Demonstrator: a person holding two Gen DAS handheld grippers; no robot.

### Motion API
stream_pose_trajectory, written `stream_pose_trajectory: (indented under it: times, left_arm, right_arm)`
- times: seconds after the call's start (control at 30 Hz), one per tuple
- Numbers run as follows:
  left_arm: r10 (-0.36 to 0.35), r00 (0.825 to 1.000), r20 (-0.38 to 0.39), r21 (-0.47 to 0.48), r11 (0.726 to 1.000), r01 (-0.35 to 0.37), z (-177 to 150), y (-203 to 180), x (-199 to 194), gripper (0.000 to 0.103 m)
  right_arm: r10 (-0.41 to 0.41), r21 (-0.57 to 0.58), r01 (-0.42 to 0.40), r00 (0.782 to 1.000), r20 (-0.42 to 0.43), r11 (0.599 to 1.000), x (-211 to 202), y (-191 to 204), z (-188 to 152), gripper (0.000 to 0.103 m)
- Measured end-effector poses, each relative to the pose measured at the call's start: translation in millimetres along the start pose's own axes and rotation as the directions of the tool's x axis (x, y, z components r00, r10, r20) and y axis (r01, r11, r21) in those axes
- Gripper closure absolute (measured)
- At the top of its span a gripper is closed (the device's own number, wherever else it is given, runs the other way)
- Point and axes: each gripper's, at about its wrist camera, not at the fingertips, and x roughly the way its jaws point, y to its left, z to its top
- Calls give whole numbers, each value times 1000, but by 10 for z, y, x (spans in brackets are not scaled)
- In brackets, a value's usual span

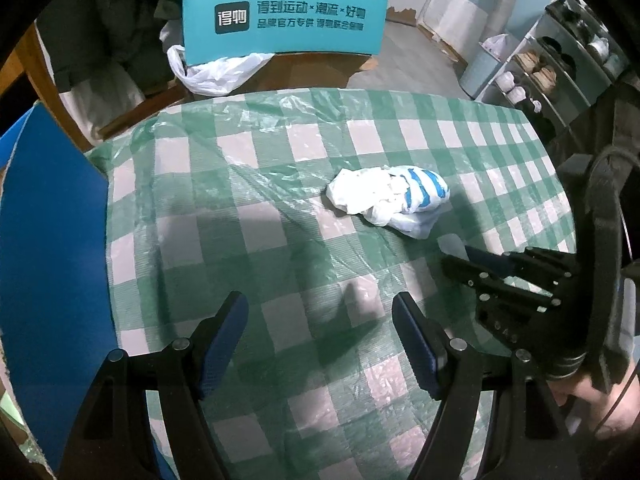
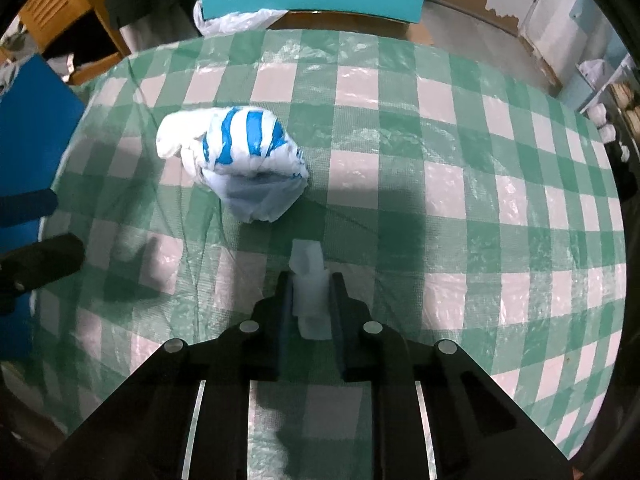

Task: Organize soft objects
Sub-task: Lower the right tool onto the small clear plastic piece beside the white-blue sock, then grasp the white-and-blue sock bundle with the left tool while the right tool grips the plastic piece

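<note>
Centrally, a crumpled plastic bag (image 2: 236,164), white w/ blue stripes, lies bunched on a green-and-white checked tablecloth (image 2: 460,184) under a thin clear plastic film. Right gripper (image 2: 311,280) sits low near the table w/ its fingers pinched together on a small translucent white scrap (image 2: 308,284), likely film or tissue; the scrap pokes out past the tips, just short of the bag. Left gripper (image 1: 320,304) hovers w/ fingers spread wide, nothing between them, bag ahead and to its right (image 1: 390,200). Bag looks very light, floppy and slick, so it'll prob. collapse and slide when touched; best grab seems a thick gathered fold at the knotted white end, not the smooth striped face. Teal box (image 1: 286,20) w/ printed characters stands beyond the table's far edge, blue board (image 1: 48,240) at left
</note>
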Motion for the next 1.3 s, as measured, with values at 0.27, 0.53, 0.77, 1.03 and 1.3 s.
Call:
stream_pose_trajectory:
  times: [0.27,0.53,0.77,1.03,1.3]
  left_arm:
    - [-58,998,7,-26,998,58,104,-89,53,26]
    - [-49,998,43,80,996,45,273,-300,91,17]
    - [-51,998,29,195,980,44,400,-537,242,17]
    - [-50,999,22,208,977,44,541,-667,440,17]
    - [-26,999,42,225,974,16,623,-721,569,17]
  right_arm:
    - [39,66,-43,998,47,997,-202,-204,144,87]
    - [68,128,-77,995,74,989,-350,-383,195,87]
    - [74,151,-86,993,88,985,-392,-484,197,87]
    - [80,172,-99,990,114,980,-519,-580,197,87]
    - [79,195,-101,990,119,976,-585,-638,186,87]
